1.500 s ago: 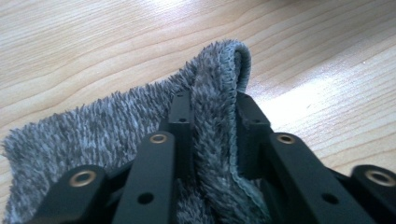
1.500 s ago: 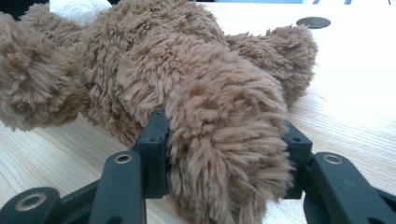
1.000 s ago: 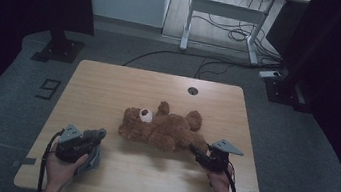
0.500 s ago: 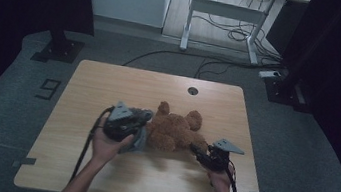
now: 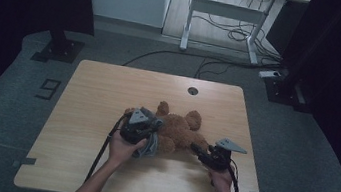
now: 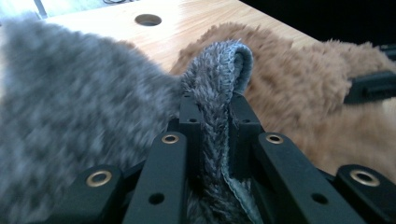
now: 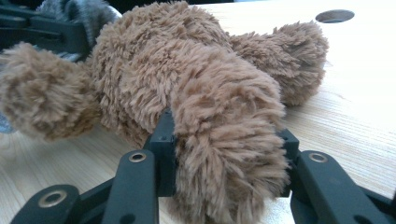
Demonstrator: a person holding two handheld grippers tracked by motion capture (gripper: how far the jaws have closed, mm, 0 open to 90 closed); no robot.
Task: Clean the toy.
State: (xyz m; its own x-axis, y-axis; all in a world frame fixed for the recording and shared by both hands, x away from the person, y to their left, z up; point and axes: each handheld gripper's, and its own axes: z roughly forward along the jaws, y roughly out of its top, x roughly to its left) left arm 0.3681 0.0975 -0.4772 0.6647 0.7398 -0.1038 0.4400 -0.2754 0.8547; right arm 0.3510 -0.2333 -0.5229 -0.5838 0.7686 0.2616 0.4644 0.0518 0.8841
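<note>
- A grey knitted cloth (image 6: pixel 70 116) is seen draped at the 9 o'clock end of the teddy bear (image 5: pixel 179 130), over the head end; one folded edge of it is pinched in the left claw (image 6: pixel 215 116), whose jaws are drawn narrow on the fabric.
- In the high view the left claw (image 5: pixel 146 125) is held over the bear's 9 o'clock end, with the cloth (image 5: pixel 151 144) hanging beside the hand (image 5: pixel 123 147).
- The brown teddy bear is laid on its side just past the middle of the wooden table (image 5: pixel 108 92), toward 5 o'clock from the cable hole (image 5: pixel 193 90).
- A leg (image 7: pixel 229 154) of the bear is clamped in the right claw (image 7: pixel 226 158), whose jaws have just been closing on the plush.
- The right claw (image 5: pixel 198 150) is seen at the bear's 4 o'clock end, held by the right hand (image 5: pixel 220 176).
</note>
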